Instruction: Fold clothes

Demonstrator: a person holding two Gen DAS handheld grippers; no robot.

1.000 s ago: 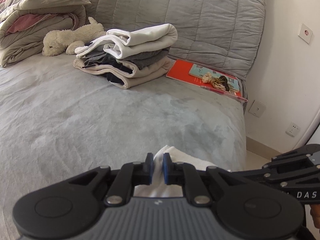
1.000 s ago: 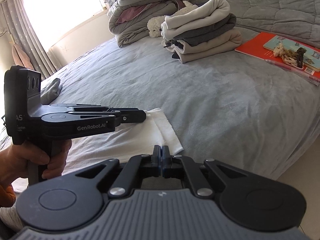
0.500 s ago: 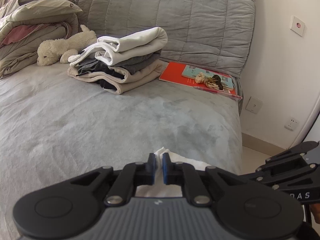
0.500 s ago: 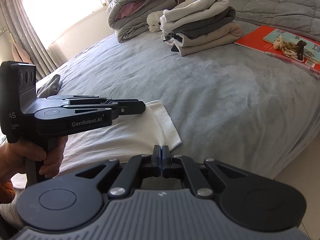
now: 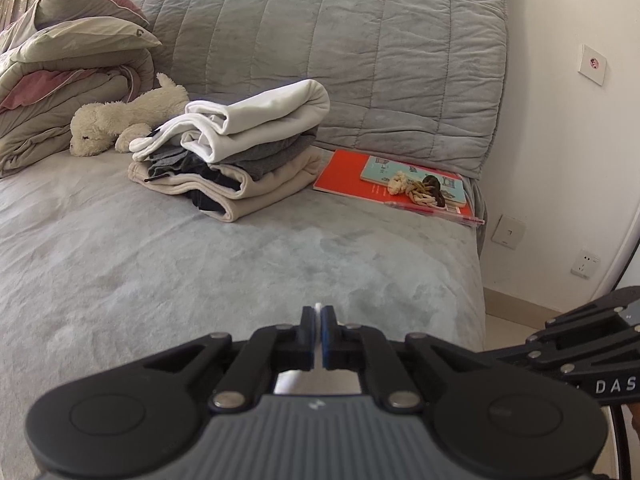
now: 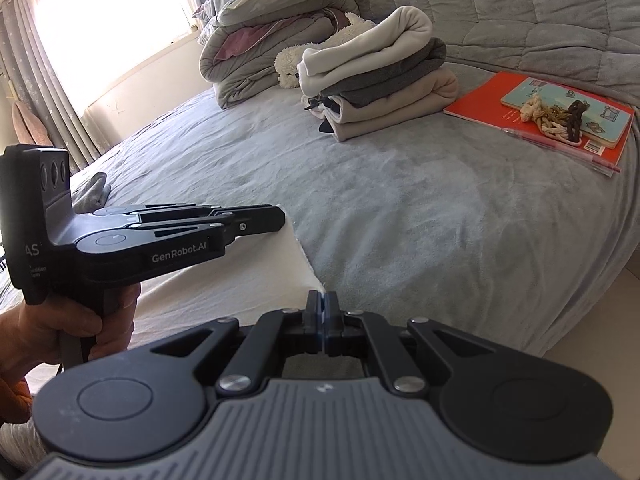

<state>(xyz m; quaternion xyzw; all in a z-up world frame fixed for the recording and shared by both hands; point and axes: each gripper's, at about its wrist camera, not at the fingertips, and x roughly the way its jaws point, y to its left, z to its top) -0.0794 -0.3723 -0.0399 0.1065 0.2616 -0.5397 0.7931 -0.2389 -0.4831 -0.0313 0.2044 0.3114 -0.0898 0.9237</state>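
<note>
A white garment (image 6: 240, 280) lies at the near edge of the grey bed (image 6: 400, 220), its right edge pulled taut between both grippers. My left gripper (image 5: 319, 312) is shut on it, a thin white sliver showing between the blue pads. In the right wrist view the left gripper (image 6: 280, 218) pinches the far corner. My right gripper (image 6: 321, 300) is shut on the near corner. Beneath the left jaws a patch of the white garment (image 5: 292, 380) shows. A stack of folded clothes (image 5: 240, 148) sits further up the bed.
A plush toy (image 5: 120, 124) and piled quilts (image 5: 60, 100) lie by the grey headboard (image 5: 360, 60). Red and teal books (image 5: 400, 184) with a braided cord rest at the bed's right edge. A grey cloth (image 6: 94, 192) lies far left. A hand (image 6: 60, 328) holds the left gripper.
The left gripper's pads have closed onto the white garment's corner. The flap that lay flat on the bed is now drawn up taut between the two grippers.
</note>
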